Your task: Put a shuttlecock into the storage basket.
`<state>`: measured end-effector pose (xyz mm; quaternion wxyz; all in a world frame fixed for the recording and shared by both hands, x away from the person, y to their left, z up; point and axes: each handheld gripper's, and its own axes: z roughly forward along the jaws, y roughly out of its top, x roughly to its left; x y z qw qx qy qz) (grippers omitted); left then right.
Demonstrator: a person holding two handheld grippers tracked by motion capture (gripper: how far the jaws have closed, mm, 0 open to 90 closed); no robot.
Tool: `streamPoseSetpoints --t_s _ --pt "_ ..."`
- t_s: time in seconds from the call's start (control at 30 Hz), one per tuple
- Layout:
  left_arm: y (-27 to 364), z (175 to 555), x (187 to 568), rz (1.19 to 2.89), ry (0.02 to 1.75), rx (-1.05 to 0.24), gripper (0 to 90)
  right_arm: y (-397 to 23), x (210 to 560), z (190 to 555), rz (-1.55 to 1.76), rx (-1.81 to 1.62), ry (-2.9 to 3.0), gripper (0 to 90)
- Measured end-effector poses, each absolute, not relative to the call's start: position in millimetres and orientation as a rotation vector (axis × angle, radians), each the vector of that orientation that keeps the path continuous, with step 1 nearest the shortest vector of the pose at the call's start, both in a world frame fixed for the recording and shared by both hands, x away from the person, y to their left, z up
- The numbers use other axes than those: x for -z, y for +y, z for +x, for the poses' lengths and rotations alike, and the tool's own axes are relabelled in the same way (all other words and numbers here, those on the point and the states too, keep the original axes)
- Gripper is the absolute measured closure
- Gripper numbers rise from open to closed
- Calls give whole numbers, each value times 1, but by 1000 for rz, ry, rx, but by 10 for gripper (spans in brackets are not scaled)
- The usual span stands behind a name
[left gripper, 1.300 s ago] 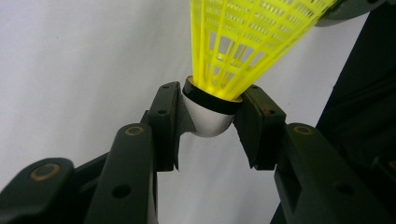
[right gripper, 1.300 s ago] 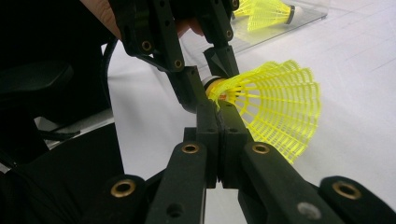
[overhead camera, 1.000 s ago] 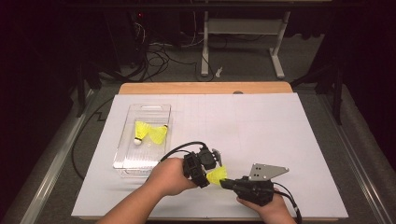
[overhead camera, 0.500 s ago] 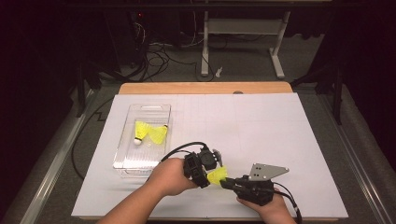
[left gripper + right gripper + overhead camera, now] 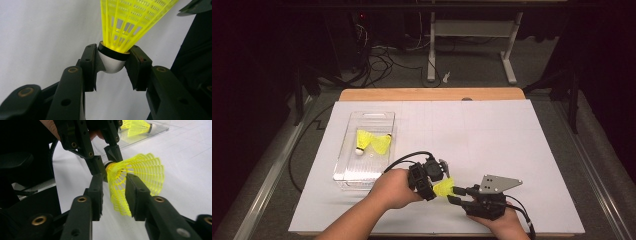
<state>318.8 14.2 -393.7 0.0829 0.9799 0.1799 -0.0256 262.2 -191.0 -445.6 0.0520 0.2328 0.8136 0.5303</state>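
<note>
Near the front edge of the worktop, two hand-held grippers meet over one yellow plastic shuttlecock. Left hand-held gripper: its two black jaws are clamped on the shuttlecock's white cork base, one pad on each side just below the black band, as the left gripper view shows. Right hand-held gripper: its jaws have just been opening; in the right gripper view the mesh skirt stands between the two pads, and the left pad stands apart from the skirt, while contact at the right pad cannot be judged with certainty, so this grip reads as released. A grey three-cornered plate sits on top of the right hand-held gripper, and one black cable loops from the left one. The held shuttlecock lies roughly level, cork toward the person's left hand, skirt toward the right hand.

Farther back on the left of the white sheet rests one clear plastic tray. It contains two more yellow shuttlecocks, lying side by side and touching, one with its white cork pointing toward the tray's near end. Count: three shuttlecocks in all, one held, two in the tray; one tray; two hand-held grippers.
</note>
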Motion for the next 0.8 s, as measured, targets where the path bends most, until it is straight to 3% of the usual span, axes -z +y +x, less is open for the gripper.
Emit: streamPoseSetpoints --t_s 0.53,0.8 --pt "22 325 394 2932 636 60 630 -201 443 262 770 -1568 2358 332" --pt "30 326 397 2922 672 71 630 -218 444 268 859 -1519 2265 238"
